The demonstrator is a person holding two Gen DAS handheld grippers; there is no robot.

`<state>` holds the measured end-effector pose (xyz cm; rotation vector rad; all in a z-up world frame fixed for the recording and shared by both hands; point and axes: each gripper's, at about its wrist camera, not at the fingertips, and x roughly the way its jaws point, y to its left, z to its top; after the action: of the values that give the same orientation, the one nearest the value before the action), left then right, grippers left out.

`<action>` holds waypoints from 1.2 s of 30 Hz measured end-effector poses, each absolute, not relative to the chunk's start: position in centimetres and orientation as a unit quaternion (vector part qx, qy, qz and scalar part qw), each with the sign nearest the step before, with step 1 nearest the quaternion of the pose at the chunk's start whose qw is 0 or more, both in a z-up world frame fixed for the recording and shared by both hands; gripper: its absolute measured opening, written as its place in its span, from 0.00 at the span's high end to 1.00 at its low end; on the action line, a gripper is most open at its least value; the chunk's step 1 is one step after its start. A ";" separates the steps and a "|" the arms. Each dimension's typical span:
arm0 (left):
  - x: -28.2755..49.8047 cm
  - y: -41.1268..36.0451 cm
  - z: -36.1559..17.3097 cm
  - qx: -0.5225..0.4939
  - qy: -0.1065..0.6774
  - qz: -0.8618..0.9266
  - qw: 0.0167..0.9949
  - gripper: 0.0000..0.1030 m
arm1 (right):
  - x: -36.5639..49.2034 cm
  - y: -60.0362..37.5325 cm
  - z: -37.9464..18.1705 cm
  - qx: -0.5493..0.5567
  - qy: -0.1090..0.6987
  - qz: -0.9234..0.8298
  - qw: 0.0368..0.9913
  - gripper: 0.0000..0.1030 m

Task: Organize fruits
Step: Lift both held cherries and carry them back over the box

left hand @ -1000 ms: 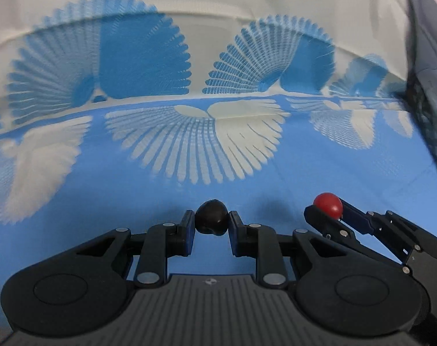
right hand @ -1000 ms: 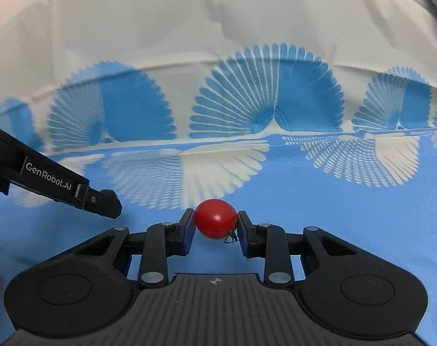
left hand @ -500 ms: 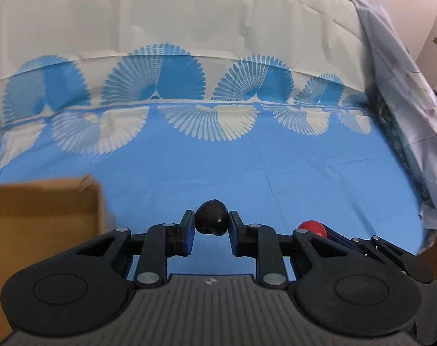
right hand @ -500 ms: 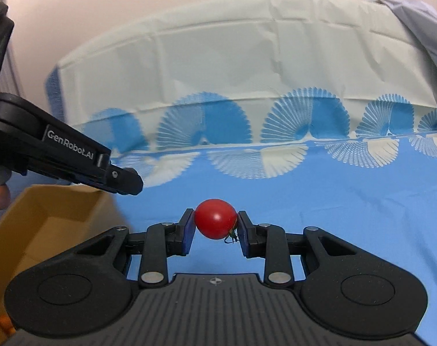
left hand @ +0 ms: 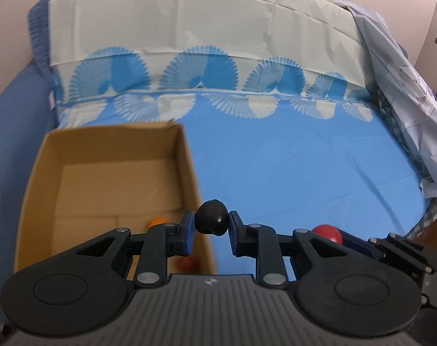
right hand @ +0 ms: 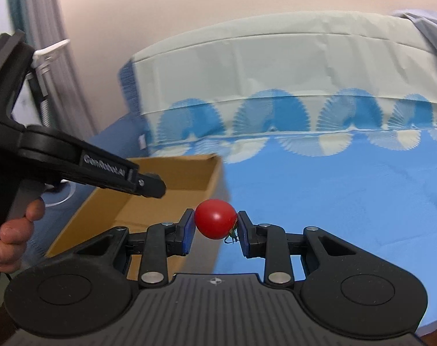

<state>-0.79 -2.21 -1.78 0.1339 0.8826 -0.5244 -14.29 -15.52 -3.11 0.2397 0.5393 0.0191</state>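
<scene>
My left gripper (left hand: 212, 225) is shut on a dark plum (left hand: 212, 221) and holds it in the air over the right wall of an open cardboard box (left hand: 108, 155). An orange fruit (left hand: 156, 221) and a reddish fruit (left hand: 189, 264) lie in the box, partly hidden by my fingers. My right gripper (right hand: 215, 223) is shut on a red tomato (right hand: 215, 218) with a green stem, in the air just right of the box (right hand: 178, 176). The tomato also shows in the left wrist view (left hand: 328, 232). The left gripper's body (right hand: 74, 167) reaches over the box.
The box stands at the left of a bed covered with a blue cloth with white fan patterns (left hand: 290, 167). A pale sheet (left hand: 406, 86) hangs at the right edge. A wall rises behind the bed. A hand (right hand: 13, 230) holds the left gripper.
Both grippers have risen and drawn back to the left with their fruits still held. The cardboard box has come into view under them.
</scene>
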 end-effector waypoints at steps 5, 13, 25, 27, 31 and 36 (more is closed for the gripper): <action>-3.8 3.3 -2.0 0.064 0.428 -0.219 0.874 0.74 | -16.6 -10.8 -2.6 0.101 0.268 0.048 0.957 0.68; -7.9 11.0 -2.2 0.046 0.433 -0.160 0.886 0.74 | -18.7 -5.9 -2.4 0.087 0.270 0.085 0.955 0.68; -11.0 14.2 -2.5 0.021 0.421 -0.128 0.898 0.74 | -20.0 -3.3 -1.9 0.056 0.271 0.104 0.955 0.68; -10.8 14.1 -2.5 0.018 0.419 -0.127 0.899 0.74 | -20.0 -3.2 -1.9 0.053 0.271 0.102 0.956 0.68; -10.8 14.1 -2.5 0.017 0.418 -0.128 0.899 0.74 | -19.9 -3.3 -2.0 0.054 0.274 0.099 0.955 0.68; -10.8 14.0 -2.7 0.019 0.416 -0.129 0.900 0.74 | -19.6 -3.1 -2.1 0.053 0.277 0.100 0.954 0.68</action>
<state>-10.83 13.97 -2.66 0.0387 0.8620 -0.2666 -19.59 -3.12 -2.12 0.1086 0.5636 0.2040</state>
